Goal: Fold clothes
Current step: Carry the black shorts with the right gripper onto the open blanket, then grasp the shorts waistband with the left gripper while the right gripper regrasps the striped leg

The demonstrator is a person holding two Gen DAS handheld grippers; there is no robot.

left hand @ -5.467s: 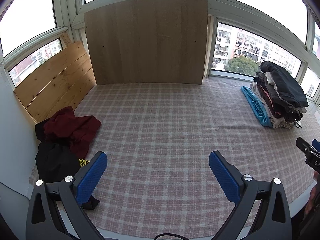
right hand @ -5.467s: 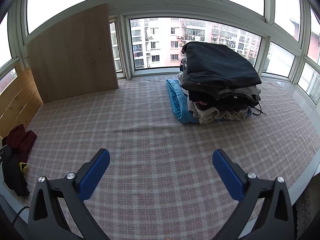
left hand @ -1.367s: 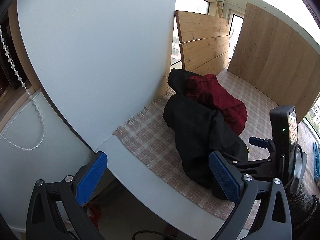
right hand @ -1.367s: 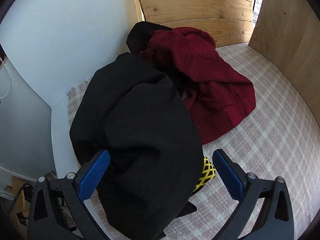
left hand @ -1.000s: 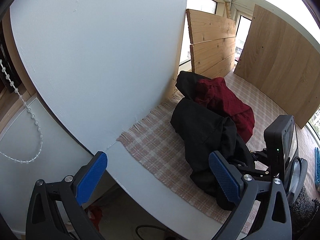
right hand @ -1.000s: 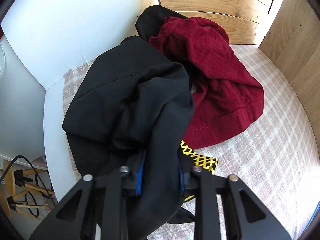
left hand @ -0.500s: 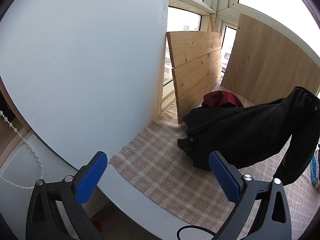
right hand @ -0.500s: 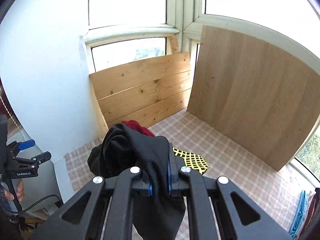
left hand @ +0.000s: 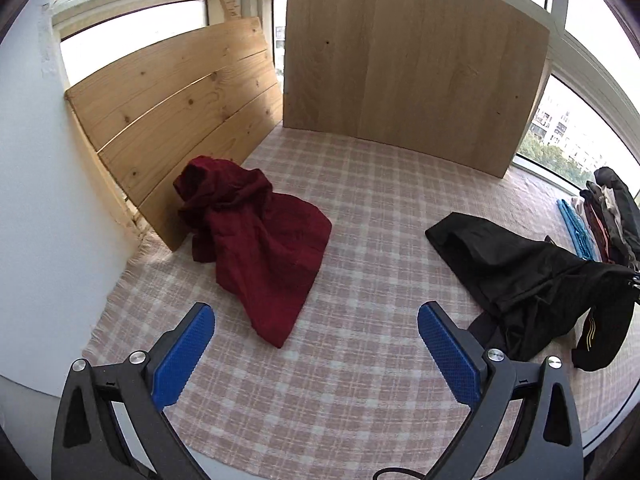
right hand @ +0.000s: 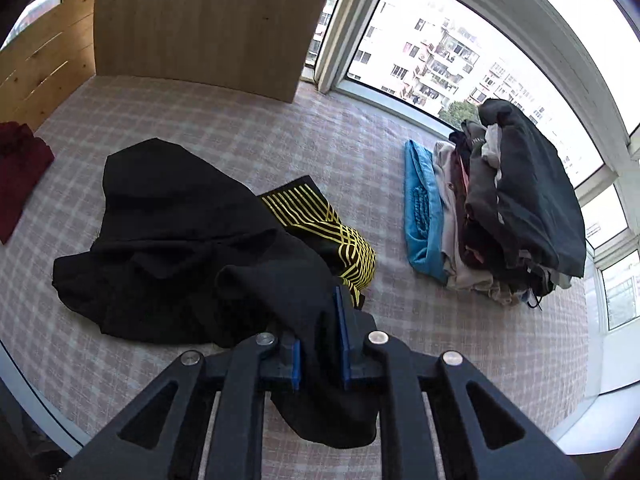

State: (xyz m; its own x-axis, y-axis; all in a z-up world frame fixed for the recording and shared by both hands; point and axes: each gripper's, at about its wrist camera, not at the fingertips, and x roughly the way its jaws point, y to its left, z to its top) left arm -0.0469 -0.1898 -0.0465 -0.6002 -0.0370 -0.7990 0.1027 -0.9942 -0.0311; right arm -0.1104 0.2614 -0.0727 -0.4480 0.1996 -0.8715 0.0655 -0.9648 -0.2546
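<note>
A black garment with a yellow-lined patch lies crumpled in the middle of the plaid cloth. One bunched edge of it runs up between the pads of my right gripper. The jaws stand narrow and are opening, with the fabric still pinched between them. In the left wrist view the same black garment hangs and drapes at the right. My left gripper is open above the cloth with nothing between its fingers. A dark red garment lies heaped ahead of it, by the slatted planks.
A stack of folded clothes with a blue piece at its side sits at the right by the window. Slatted wooden planks and a large wooden board lean at the back. A white wall bounds the left.
My right gripper shut on the black garment at the left pile, lifted it and carried it rightward to the middle. The red garment stayed by the planks. The left gripper swung right.
</note>
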